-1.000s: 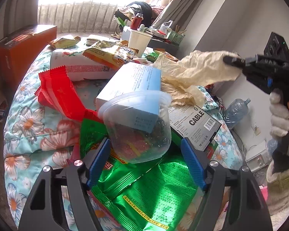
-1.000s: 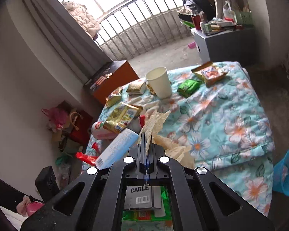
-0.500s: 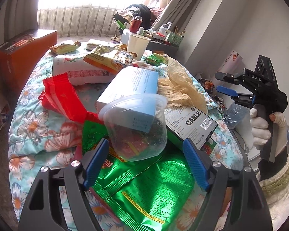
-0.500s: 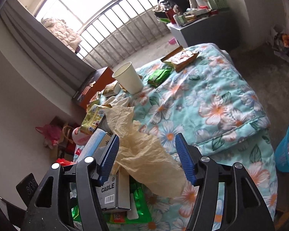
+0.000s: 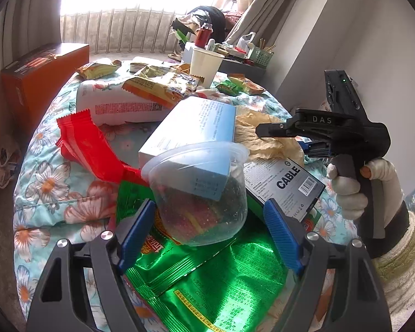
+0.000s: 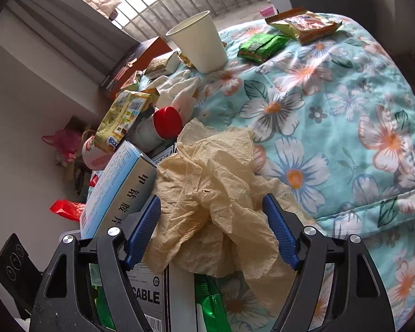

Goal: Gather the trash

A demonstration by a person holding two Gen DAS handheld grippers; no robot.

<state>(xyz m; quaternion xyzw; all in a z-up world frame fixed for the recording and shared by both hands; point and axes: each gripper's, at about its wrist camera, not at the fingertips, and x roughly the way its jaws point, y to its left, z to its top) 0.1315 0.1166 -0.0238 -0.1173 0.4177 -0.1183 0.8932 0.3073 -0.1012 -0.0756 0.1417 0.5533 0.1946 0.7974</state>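
Paper [image 6: 207, 191] lay crumpled between my right gripper [image 6: 211, 227] jaws, parted, unpinched, atop trash heap. Left gripper [image 5: 209, 229] jaws gaped around clear tub [image 5: 199, 193], untouched; right nearer paper.

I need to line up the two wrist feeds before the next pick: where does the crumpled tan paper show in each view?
Left wrist: the crumpled tan paper lies right of centre, behind the CABLE box and under the right gripper's tip.
Right wrist: the paper fills the lower centre, between the open jaws of the right gripper, not pinched.
Shared landmark: the white paper cup, upright at the far end of the floral quilt.
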